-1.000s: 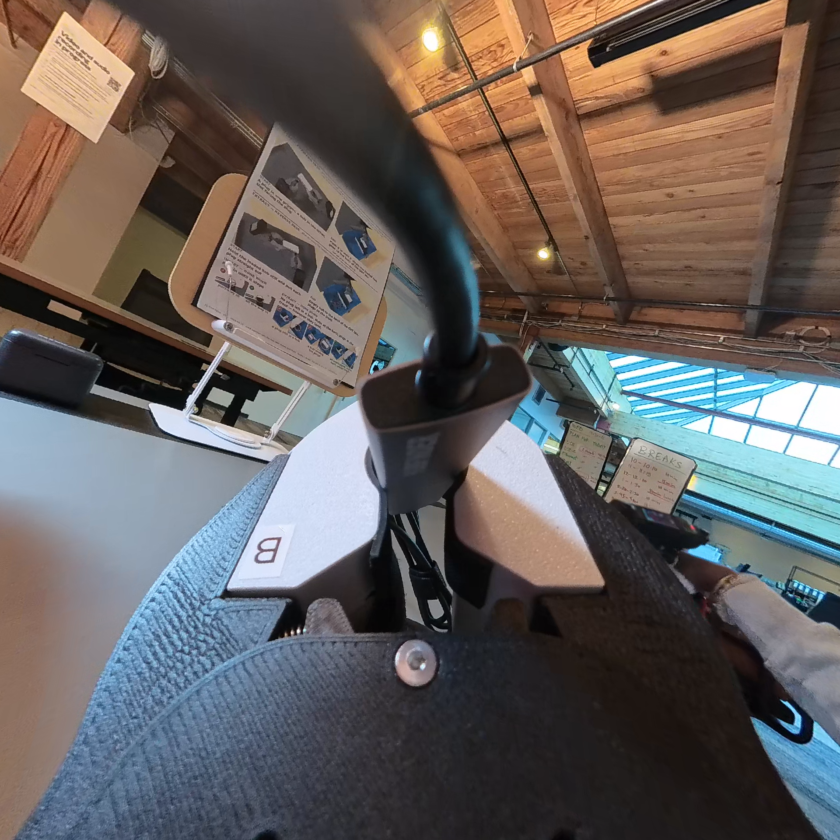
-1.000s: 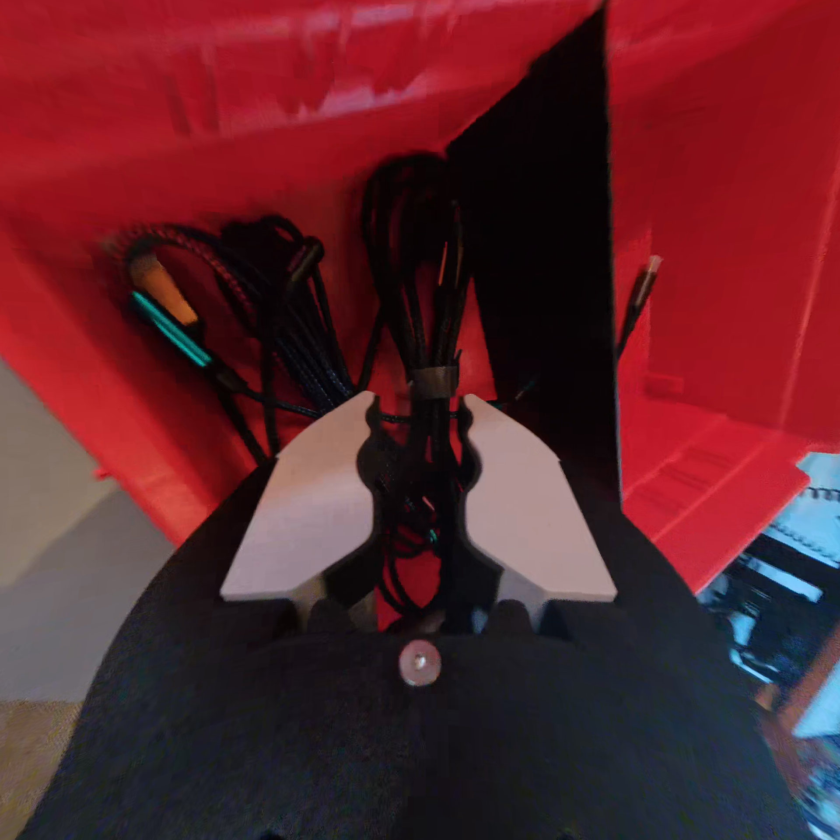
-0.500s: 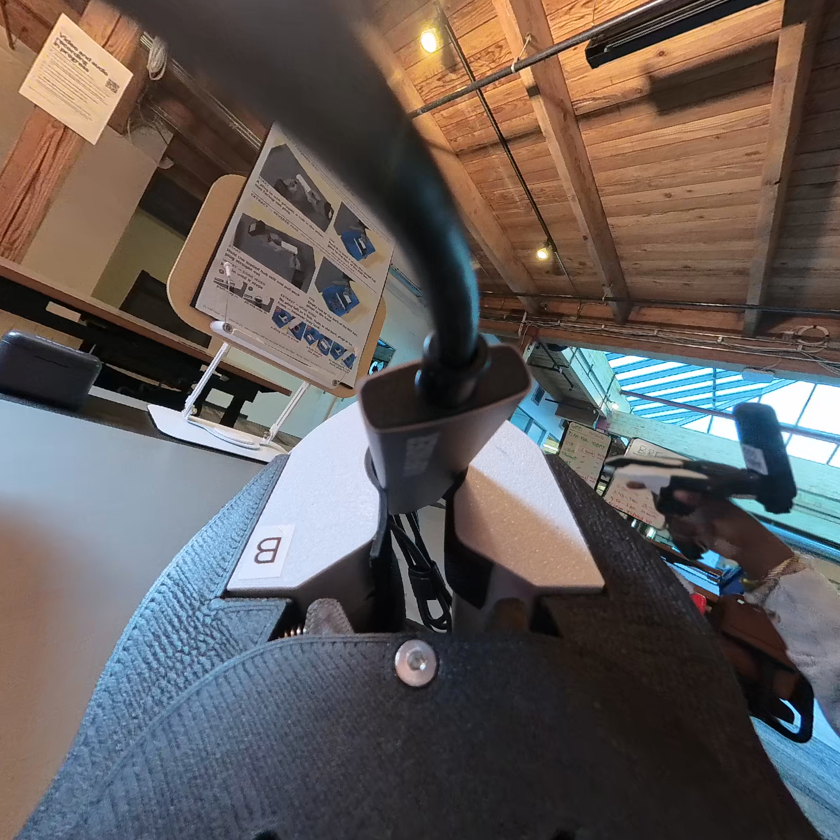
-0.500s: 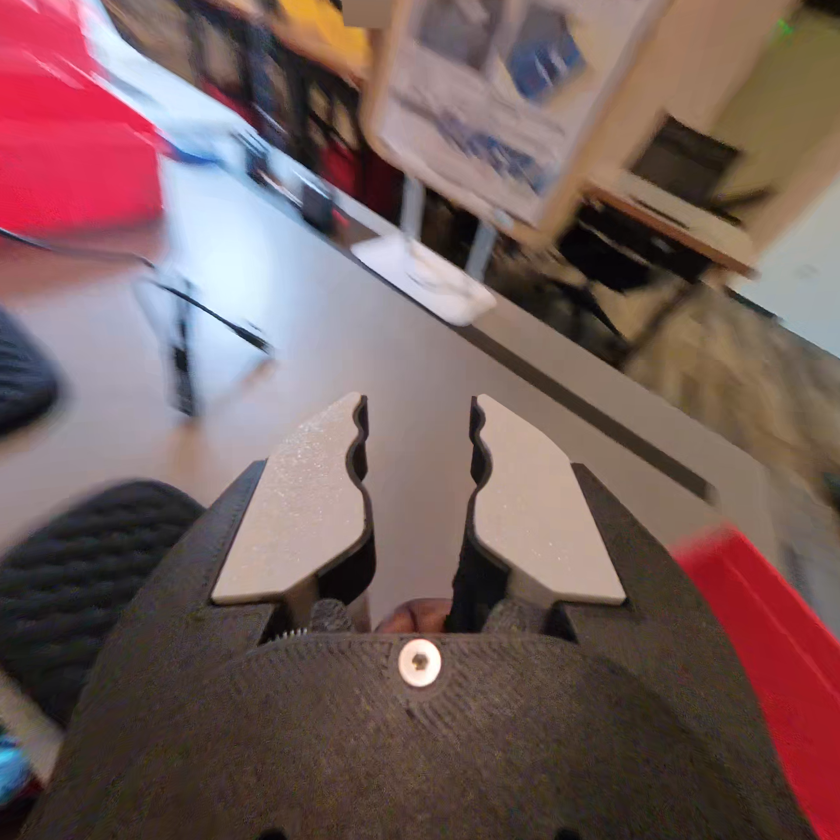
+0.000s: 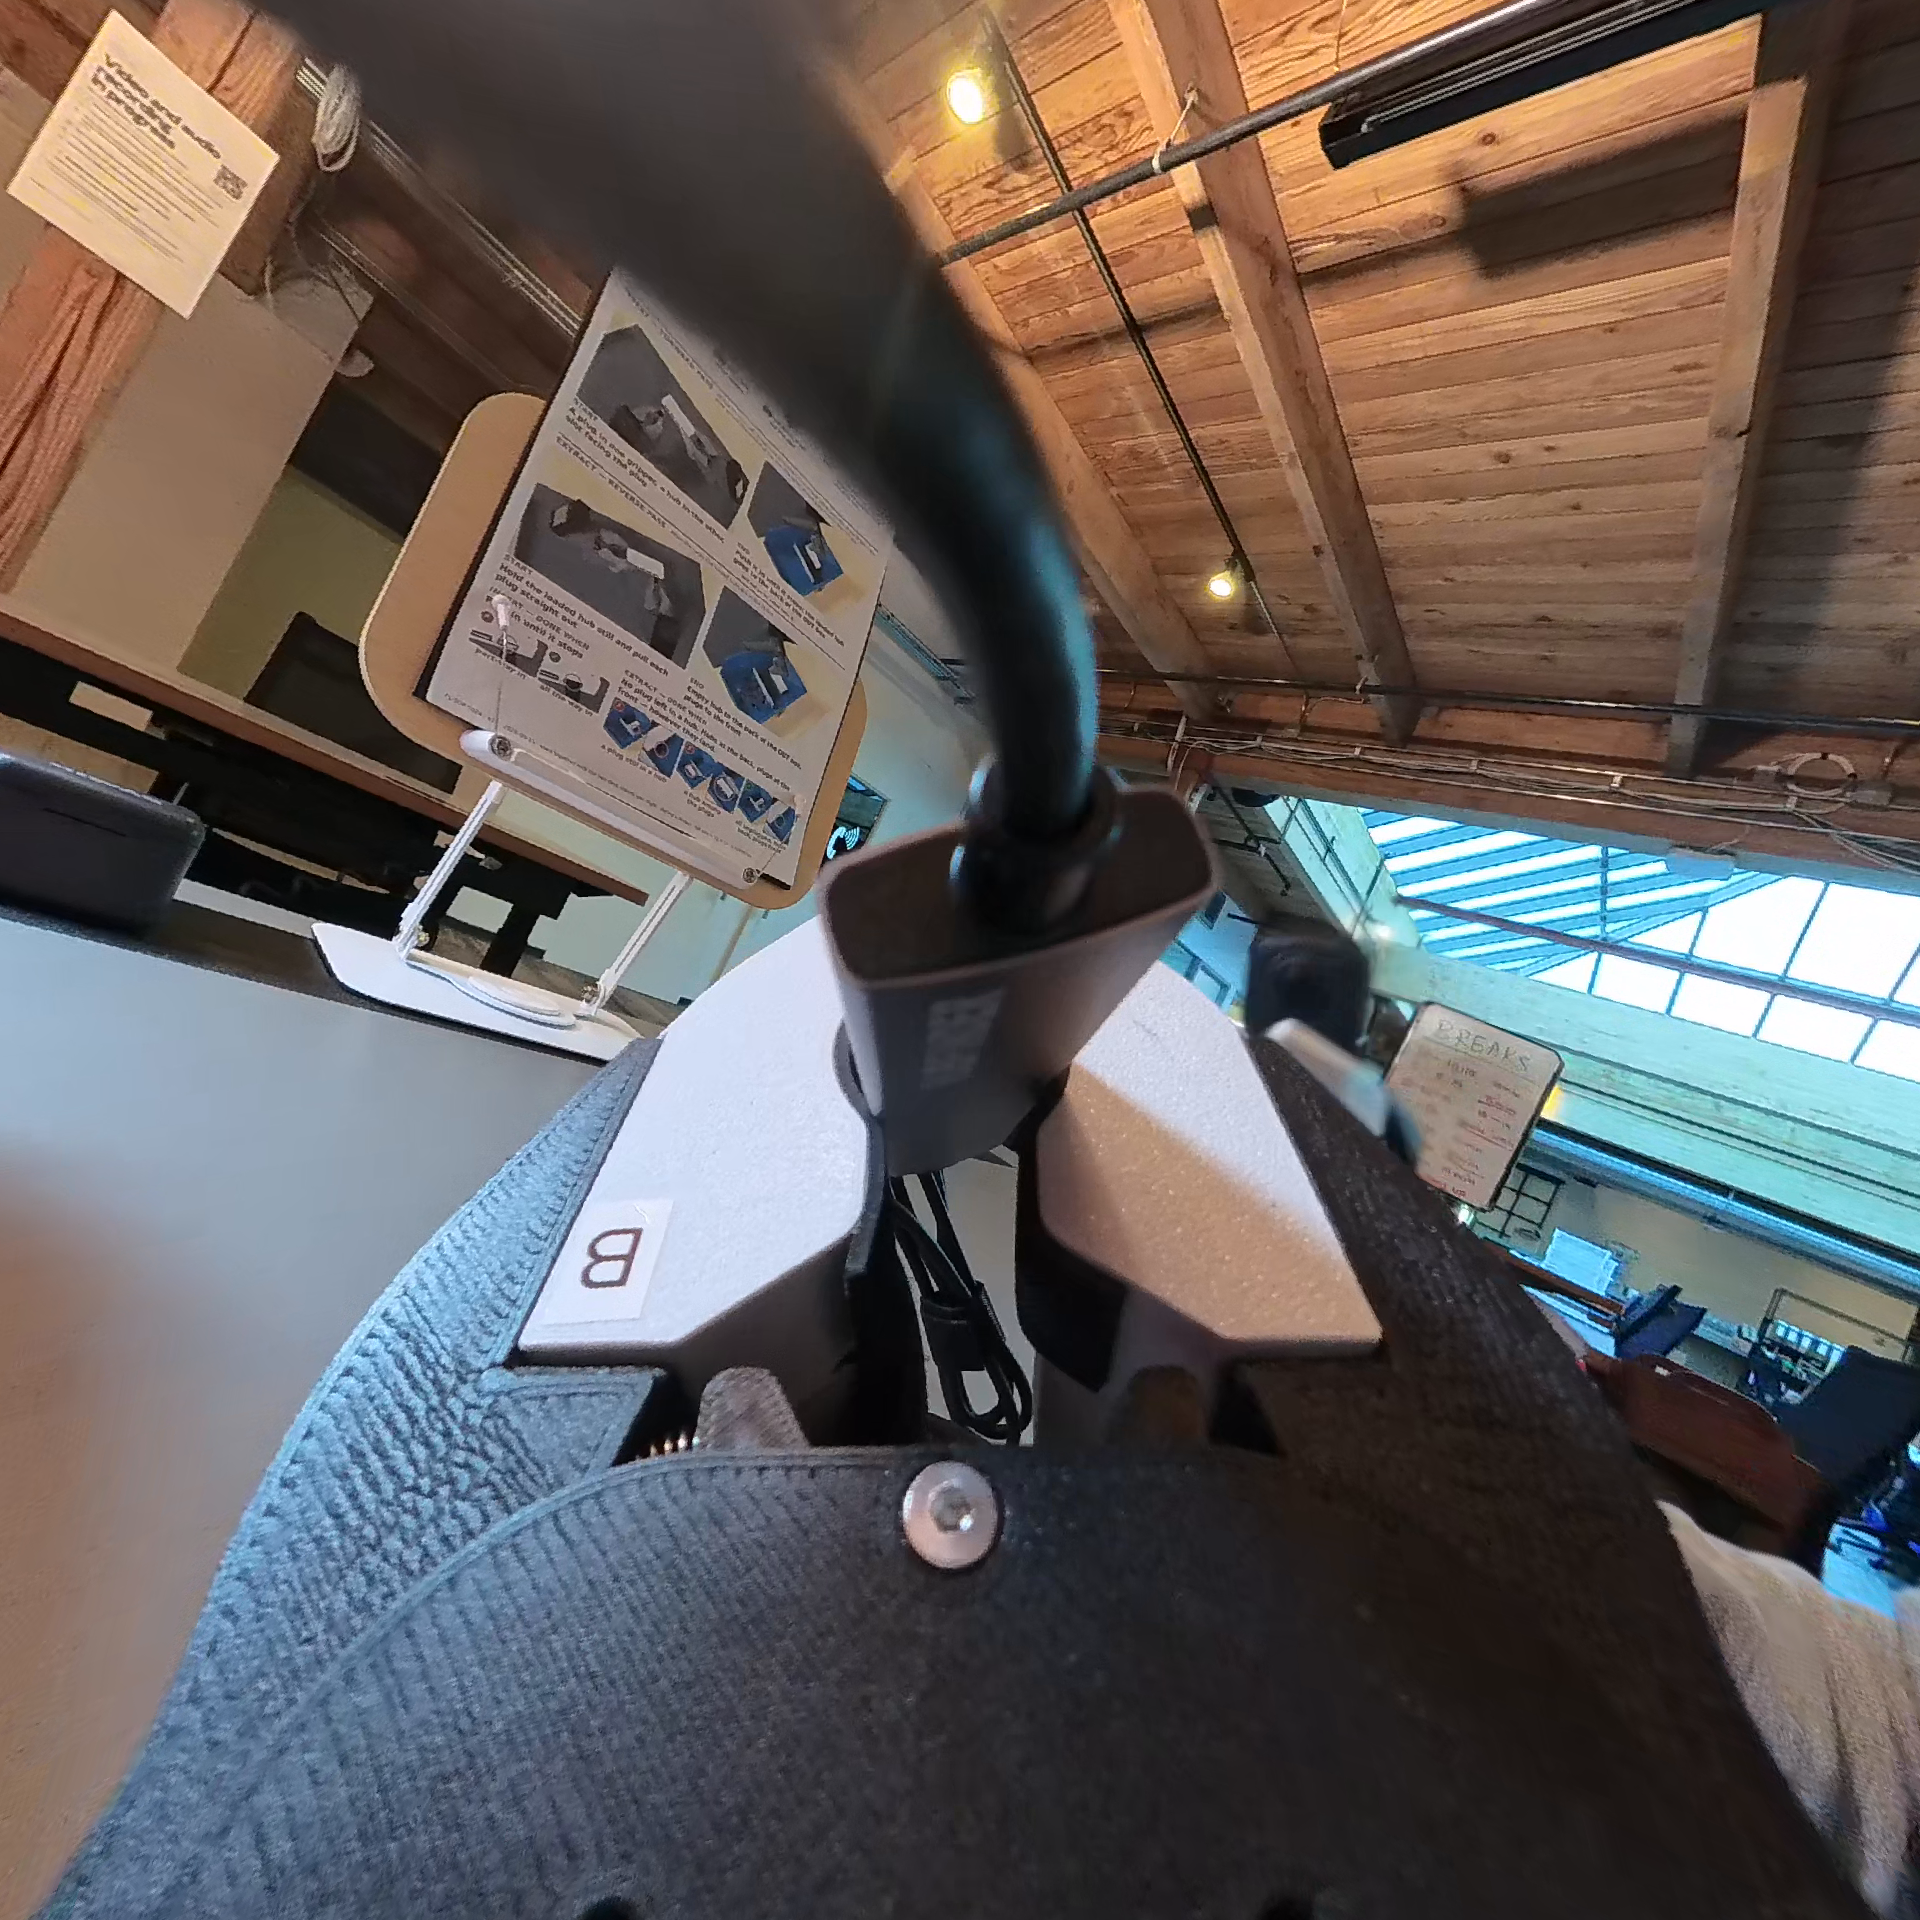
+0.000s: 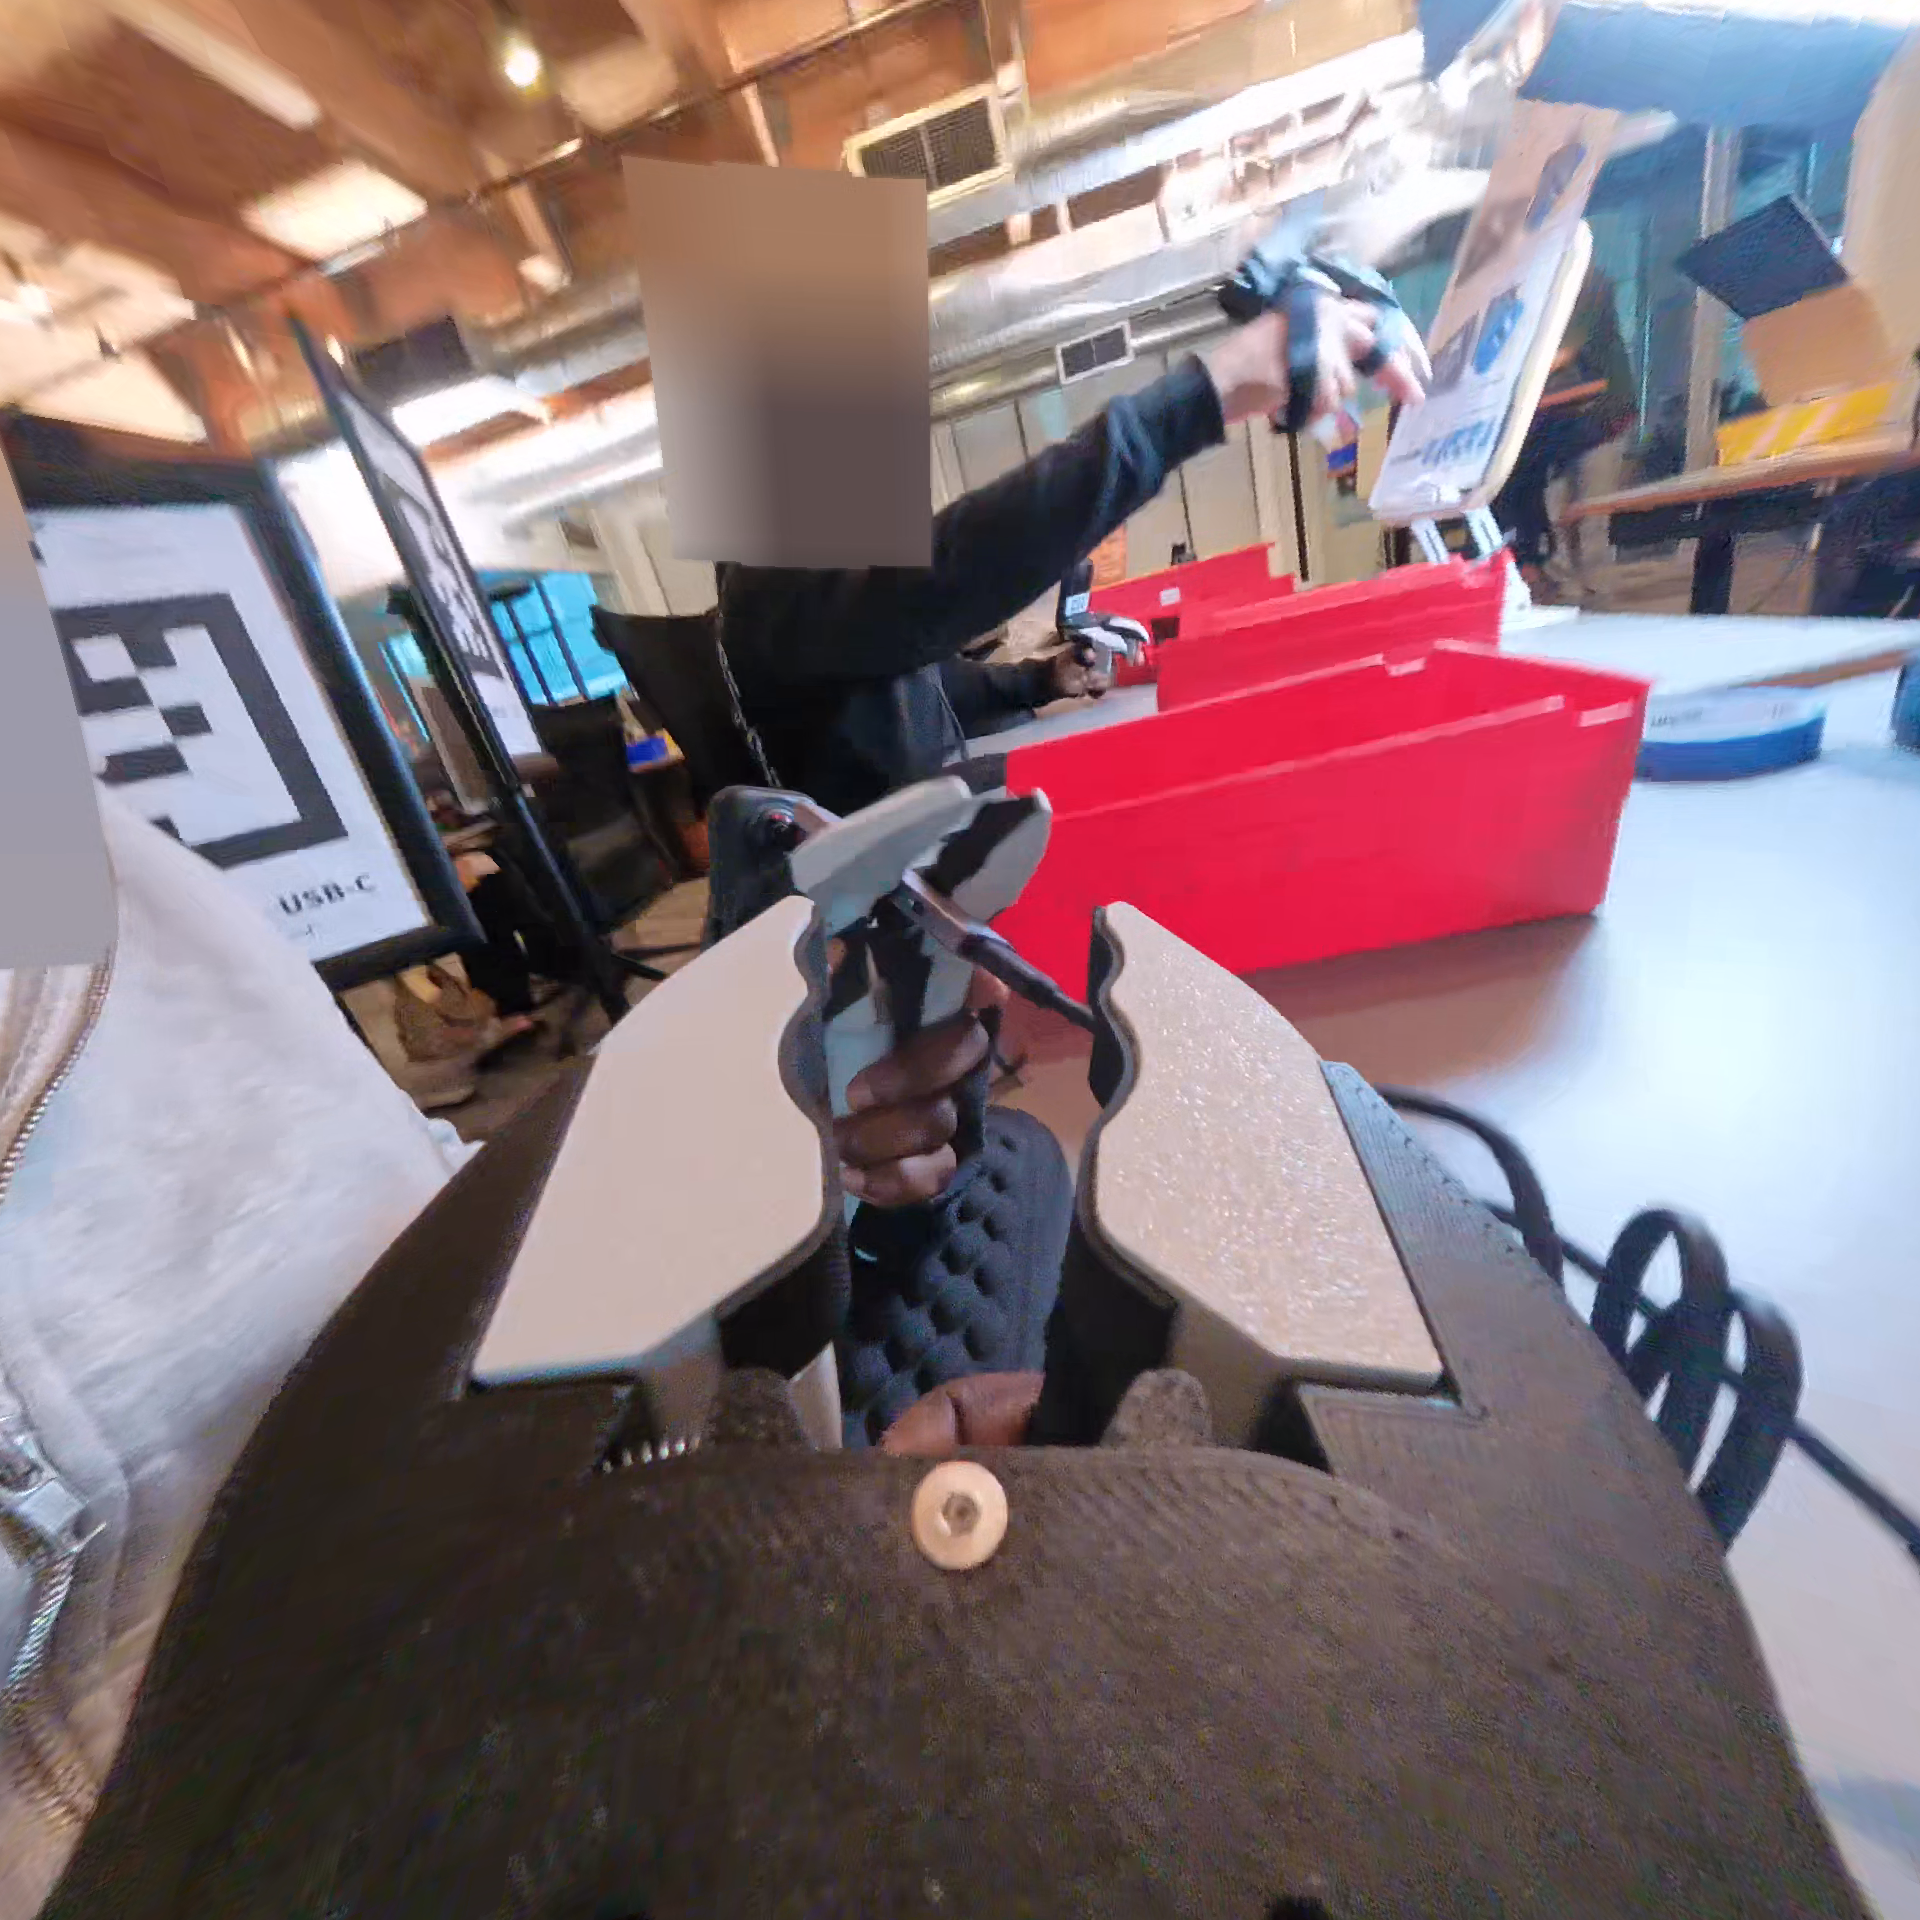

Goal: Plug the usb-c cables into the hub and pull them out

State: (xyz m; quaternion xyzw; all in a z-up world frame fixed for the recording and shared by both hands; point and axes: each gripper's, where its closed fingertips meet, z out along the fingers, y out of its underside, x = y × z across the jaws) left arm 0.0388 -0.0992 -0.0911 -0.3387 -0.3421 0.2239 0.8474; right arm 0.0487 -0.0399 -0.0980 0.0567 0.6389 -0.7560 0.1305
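Holding step judged in hand: hub [image 5: 997,977] is clamped upright in the left gripper [image 5: 956,1081], its thick lead [image 5: 1023,665] arching overhead, above the grey table [image 5: 208,1091]. Right gripper [image 6: 956,1023] is spread and empty, aimed back at the left one. Next, a cable must be fetched; coiled cable [image 6: 1683,1351] lies near, red bin [image 6: 1351,831] beyond. Person [image 6: 831,665] opposite, well apart.

The grey metal hub [image 5: 997,987] hides its lower end and ports between the jaws. Its thick black rubber lead [image 5: 831,312] blurs and leaves the top edge. The coiled black cable [image 6: 1683,1361] is motion-blurred, cut at the right edge.
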